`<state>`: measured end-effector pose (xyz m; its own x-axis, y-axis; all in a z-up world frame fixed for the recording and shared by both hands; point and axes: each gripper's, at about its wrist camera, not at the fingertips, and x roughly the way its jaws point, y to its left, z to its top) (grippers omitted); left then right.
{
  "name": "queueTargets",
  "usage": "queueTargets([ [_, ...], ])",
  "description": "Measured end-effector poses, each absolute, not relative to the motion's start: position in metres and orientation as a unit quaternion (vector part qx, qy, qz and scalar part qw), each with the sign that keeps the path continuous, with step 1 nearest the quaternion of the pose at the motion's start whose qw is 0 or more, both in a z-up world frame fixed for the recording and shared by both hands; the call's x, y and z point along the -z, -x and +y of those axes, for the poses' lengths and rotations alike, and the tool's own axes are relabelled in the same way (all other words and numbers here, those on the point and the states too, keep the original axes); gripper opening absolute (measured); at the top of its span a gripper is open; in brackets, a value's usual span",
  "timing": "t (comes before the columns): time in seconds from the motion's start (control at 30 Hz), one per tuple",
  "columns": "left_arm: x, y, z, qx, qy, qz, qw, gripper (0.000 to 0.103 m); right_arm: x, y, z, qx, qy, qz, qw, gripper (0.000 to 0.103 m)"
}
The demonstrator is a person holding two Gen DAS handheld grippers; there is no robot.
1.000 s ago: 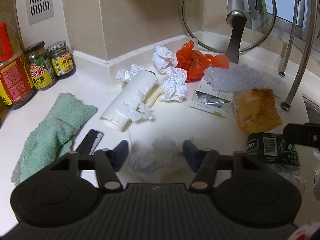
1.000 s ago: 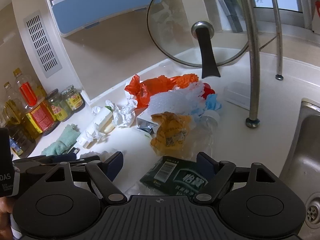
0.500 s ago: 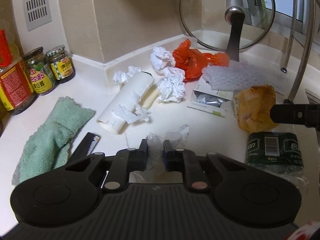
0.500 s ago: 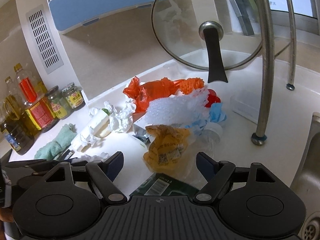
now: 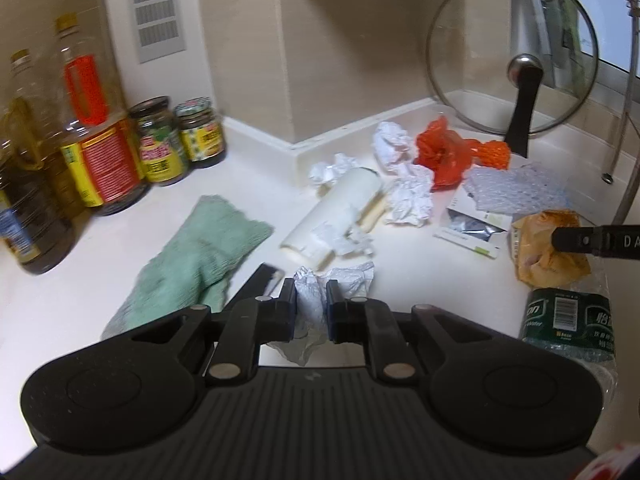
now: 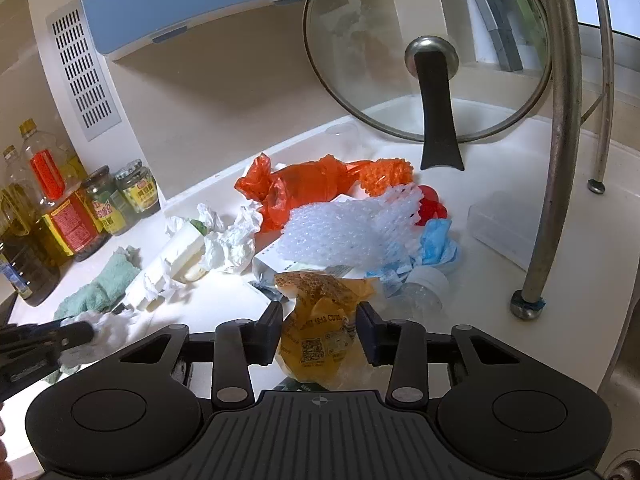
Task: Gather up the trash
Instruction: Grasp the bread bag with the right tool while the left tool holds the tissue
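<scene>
Between the left tongs (image 5: 311, 309), a crumpled white tissue (image 5: 316, 300) is pinched, jaws nearly together, just above the tabletop (image 5: 60, 300). Further right, the right tongs (image 6: 319, 326) are closing around a yellow wrapper (image 6: 320, 320) printed with a QR code, pads not yet pressing. "DA" shows on the right finger.

We see each gripper, left (image 5: 311, 305) and right (image 6: 319, 332), as matte black: ribbed centre plate, two round side discs, silver pivot pins, dark blue pads (image 5: 289, 300).
</scene>
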<state>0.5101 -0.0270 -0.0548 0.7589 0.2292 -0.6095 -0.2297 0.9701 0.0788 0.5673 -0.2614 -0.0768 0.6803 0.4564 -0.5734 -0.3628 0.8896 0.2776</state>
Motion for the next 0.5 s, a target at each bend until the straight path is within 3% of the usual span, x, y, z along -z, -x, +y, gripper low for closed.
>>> queueTargets([
  [0.13,0.051,-0.495,-0.025,-0.141,0.007,0.324,0.935,0.013,0.076,-0.567,-0.266,-0.224,-0.074,0.328,0.915,0.027],
  [0.5,0.044,-0.447,-0.029,-0.171,0.017,0.319,0.932,0.013,0.055,-0.543,-0.285,-0.248,-0.089,0.296,0.918,0.024],
])
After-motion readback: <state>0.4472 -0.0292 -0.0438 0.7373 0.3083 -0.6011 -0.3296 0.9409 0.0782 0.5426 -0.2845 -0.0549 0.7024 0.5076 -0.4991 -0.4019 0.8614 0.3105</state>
